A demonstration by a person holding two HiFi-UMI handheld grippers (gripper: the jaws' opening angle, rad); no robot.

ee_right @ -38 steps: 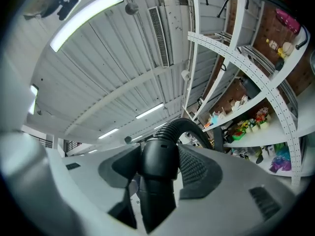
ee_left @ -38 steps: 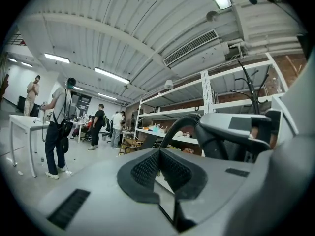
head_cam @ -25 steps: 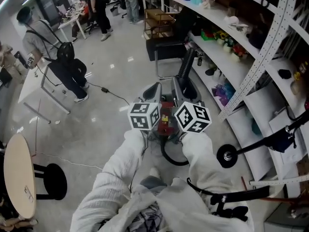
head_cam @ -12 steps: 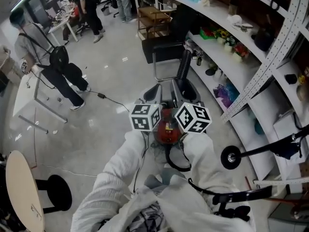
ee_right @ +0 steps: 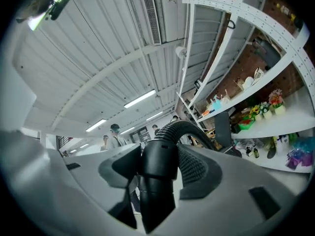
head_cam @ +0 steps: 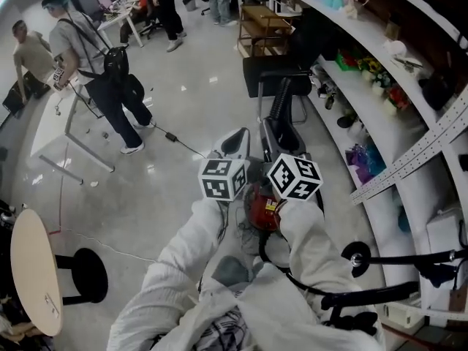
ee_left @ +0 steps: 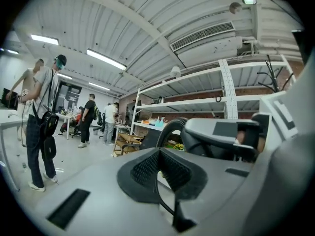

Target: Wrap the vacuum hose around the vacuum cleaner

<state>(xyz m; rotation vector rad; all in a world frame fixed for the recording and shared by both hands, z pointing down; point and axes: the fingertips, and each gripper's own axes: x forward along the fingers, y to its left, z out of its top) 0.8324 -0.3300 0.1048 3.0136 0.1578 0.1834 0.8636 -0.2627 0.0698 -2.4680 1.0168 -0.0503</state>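
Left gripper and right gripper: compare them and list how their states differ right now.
The left gripper has its fingers pressed together with nothing visible between them; the right gripper has its fingers spread around the vacuum hose, clamping its smooth black cuff. The hose arcs past the left gripper untouched, but curves up and away out of the right gripper. Both sit side by side above the red vacuum cleaner.

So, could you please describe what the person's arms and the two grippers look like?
The person wears loose white sleeves. The left gripper and the right gripper each carry a white cube printed with black square markers. Their tongs are broad, smooth, pale grey shells, with dark ribbed pads on the inner faces.
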